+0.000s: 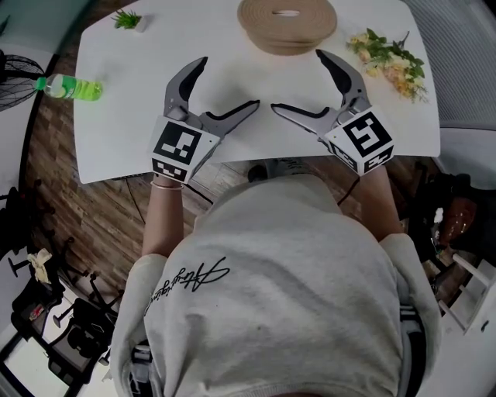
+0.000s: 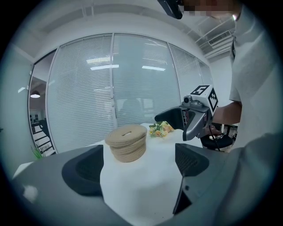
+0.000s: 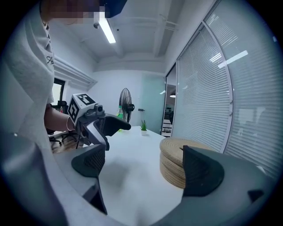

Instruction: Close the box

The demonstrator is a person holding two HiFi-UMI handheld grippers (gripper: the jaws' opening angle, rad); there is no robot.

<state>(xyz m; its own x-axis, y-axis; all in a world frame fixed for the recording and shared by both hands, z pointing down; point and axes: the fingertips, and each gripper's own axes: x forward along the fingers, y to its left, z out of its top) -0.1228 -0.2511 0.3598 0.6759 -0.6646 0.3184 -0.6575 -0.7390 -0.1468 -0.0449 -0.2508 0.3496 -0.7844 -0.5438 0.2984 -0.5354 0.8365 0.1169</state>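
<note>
A round woven box (image 1: 286, 23) stands at the far middle of the white table (image 1: 116, 147), its woven lid lying flat on top. Both grippers hover near the table's front edge, well short of the box. My left gripper (image 1: 229, 82) is open and holds nothing; its own view shows the box (image 2: 127, 142) ahead between the jaws. My right gripper (image 1: 296, 81) is open and holds nothing too. In the right gripper view the box (image 3: 177, 163) sits just beyond the right jaw, and the left gripper (image 3: 95, 121) shows across the table.
A green bottle (image 1: 74, 88) lies on the table's left edge, with a small potted plant (image 1: 128, 19) at the far left corner. A bunch of flowers (image 1: 387, 58) lies right of the box. Chairs stand on the floor at the left.
</note>
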